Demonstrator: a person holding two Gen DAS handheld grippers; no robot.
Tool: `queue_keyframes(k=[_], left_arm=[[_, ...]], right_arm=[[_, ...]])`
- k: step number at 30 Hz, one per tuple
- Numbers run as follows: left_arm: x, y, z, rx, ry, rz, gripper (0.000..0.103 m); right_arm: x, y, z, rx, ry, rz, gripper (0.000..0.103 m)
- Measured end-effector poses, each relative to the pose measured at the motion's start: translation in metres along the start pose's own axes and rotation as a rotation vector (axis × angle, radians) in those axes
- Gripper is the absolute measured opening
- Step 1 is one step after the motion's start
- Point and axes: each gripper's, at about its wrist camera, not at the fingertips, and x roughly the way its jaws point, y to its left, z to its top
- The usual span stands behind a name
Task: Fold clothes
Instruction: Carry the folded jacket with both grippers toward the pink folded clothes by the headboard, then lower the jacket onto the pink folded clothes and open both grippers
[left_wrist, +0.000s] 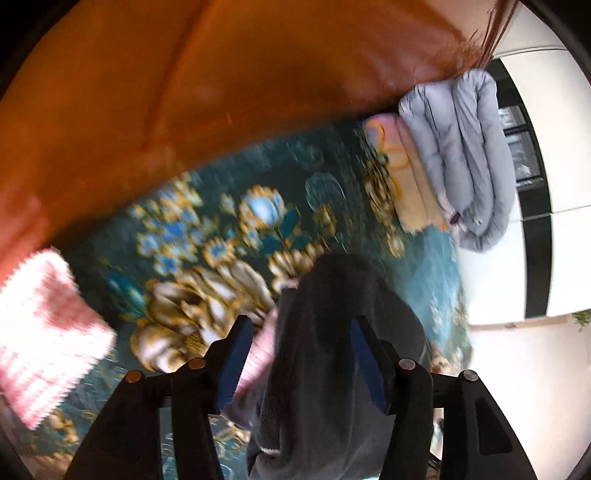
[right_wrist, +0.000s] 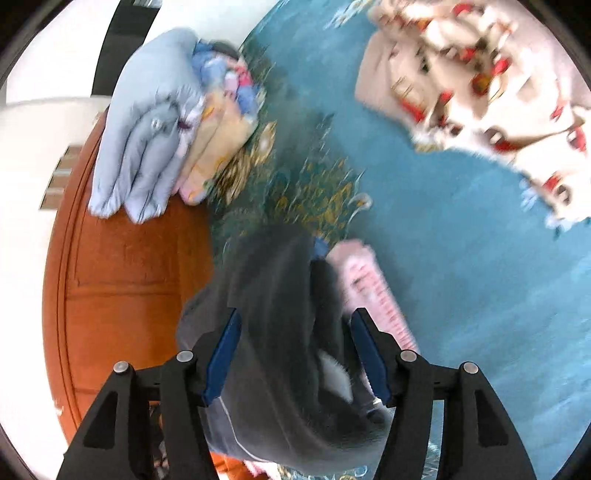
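Closest in the left wrist view, the left claw (left_wrist: 301, 328) stands fairly wide with a dark grey garment (left_wrist: 332, 354) bunched between its blue pads; whether the pads actually pinch the cloth I cannot tell. A pink ribbed piece (left_wrist: 258, 350) shows against the inner face of the left finger, half under the grey cloth. Beneath and ahead of the claw spreads a teal floral cover (left_wrist: 229, 236). Off to the left of the claw lies a pink-and-white knitted item (left_wrist: 48, 332), blurred. Farther ahead and to the right sits a stack of folded clothes (left_wrist: 450, 158), pale grey padded pieces on yellow and pink ones, and behind it all an orange-brown wooden panel (left_wrist: 184, 81).

In the right wrist view the right claw (right_wrist: 295, 328) is likewise held wide, the same dark grey garment (right_wrist: 273, 325) filling the gap between its pads; grip uncertain. Just right of the cloth lies the pink ribbed piece (right_wrist: 365, 291). Ahead and to the left is the folded stack (right_wrist: 155, 129), with the wooden panel (right_wrist: 122, 280) below it; far ahead to the right rests a white cloth with red print (right_wrist: 480, 88) on the teal cover (right_wrist: 461, 258)
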Motion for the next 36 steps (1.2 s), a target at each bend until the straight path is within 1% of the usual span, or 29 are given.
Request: queue_keyframes(k=[1,3,4,5,6,9,10,12,13,16,20,24,26,27,30,33,36], left_arm=[[-0.008,-0.009,-0.001,0.040,-0.018,0.016,0.060],[-0.015,-0.037,-0.010,0.155,-0.019,0.008,0.060],[-0.012,-0.053,-0.018,0.219,-0.005,0.001,0.060],[-0.008,-0.070,-0.027,0.284,0.014,-0.005,0.060],[0.001,-0.078,-0.034,0.318,0.032,-0.001,0.060],[0.035,-0.097,-0.054,0.393,0.087,0.020,0.060],[0.046,-0.104,-0.060,0.417,0.105,0.028,0.060],[0.068,-0.116,-0.073,0.467,0.142,0.042,0.060],[0.079,-0.123,-0.079,0.492,0.160,0.049,0.060],[0.094,-0.113,-0.073,0.440,0.174,0.045,0.060],[0.112,-0.108,-0.072,0.444,0.198,0.049,0.060],[0.129,-0.113,-0.074,0.463,0.212,0.099,0.061],[0.133,-0.116,-0.073,0.469,0.218,0.115,0.062],[0.132,-0.118,-0.072,0.470,0.224,0.121,0.062],[0.120,-0.123,-0.070,0.462,0.220,0.124,0.062],[0.103,-0.129,-0.076,0.464,0.188,0.126,0.062],[0.087,-0.137,-0.090,0.475,0.170,0.121,0.062]], right_arm=[[-0.005,0.002,0.003,-0.009,-0.005,-0.015,0.064],[-0.010,0.024,0.004,-0.111,-0.002,-0.081,0.064],[-0.013,0.036,0.004,-0.166,0.001,-0.115,0.064],[-0.012,0.058,-0.002,-0.264,0.006,-0.148,0.064],[-0.010,0.075,-0.009,-0.330,0.017,-0.159,0.064],[0.016,0.121,-0.043,-0.519,0.094,-0.138,0.064],[0.026,0.132,-0.053,-0.563,0.119,-0.129,0.064],[0.053,0.148,-0.074,-0.617,0.197,-0.076,0.064],[0.064,0.152,-0.079,-0.634,0.217,-0.074,0.064],[0.090,0.153,-0.078,-0.671,0.170,-0.178,0.064],[0.120,0.142,-0.069,-0.624,0.201,-0.227,0.064],[0.141,0.139,-0.070,-0.654,0.218,-0.304,0.064],[0.146,0.142,-0.068,-0.658,0.235,-0.313,0.065],[0.149,0.143,-0.066,-0.659,0.243,-0.316,0.069],[0.142,0.152,-0.066,-0.673,0.268,-0.322,0.070],[0.118,0.163,-0.073,-0.690,0.245,-0.295,0.070],[0.094,0.165,-0.084,-0.702,0.228,-0.295,0.070]])
